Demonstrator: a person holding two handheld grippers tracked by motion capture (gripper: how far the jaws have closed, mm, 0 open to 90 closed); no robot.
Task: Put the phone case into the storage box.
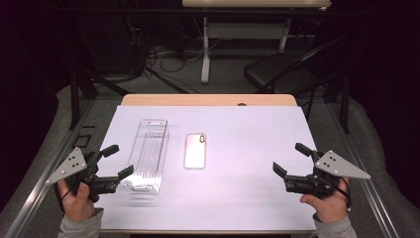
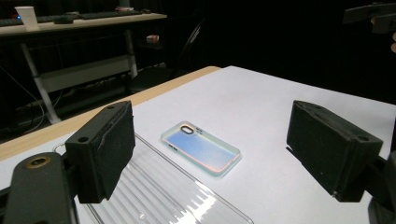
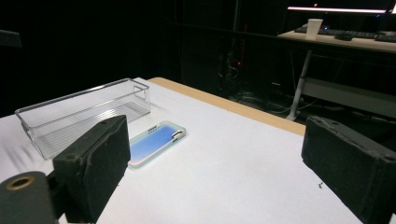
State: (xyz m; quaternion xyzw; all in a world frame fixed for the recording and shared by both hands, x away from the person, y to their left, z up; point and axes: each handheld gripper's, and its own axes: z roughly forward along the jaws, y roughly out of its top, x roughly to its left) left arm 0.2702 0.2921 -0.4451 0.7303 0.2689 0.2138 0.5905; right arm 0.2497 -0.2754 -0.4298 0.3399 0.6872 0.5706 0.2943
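Note:
A clear plastic tray [image 1: 148, 153] lies lengthwise on the left half of the white table top [image 1: 247, 193]. An iridescent phone case [image 1: 195, 150] rests flat just right of it, camera cut-out toward the far side. My left gripper [image 1: 118, 160] hovers at the tray's near left corner, open, nothing between its pads. In the left gripper view the tray [image 2: 159, 191] is close below my left gripper [image 2: 210, 116], with the case [image 2: 201, 149] beyond. My right gripper [image 1: 290, 158] is open near the table's right edge, well away from both. In the right gripper view the case [image 3: 156, 142] and tray [image 3: 84, 116] lie ahead of my right gripper [image 3: 217, 140].
A wooden strip [image 1: 208, 100] runs along the table's far edge. Beyond it stand a black folding chair [image 1: 277, 69] and a desk leg [image 1: 205, 49] among floor cables. A paper cup [image 3: 315, 25] sits on a far desk. Metal rails [image 1: 34, 198] flank the table.

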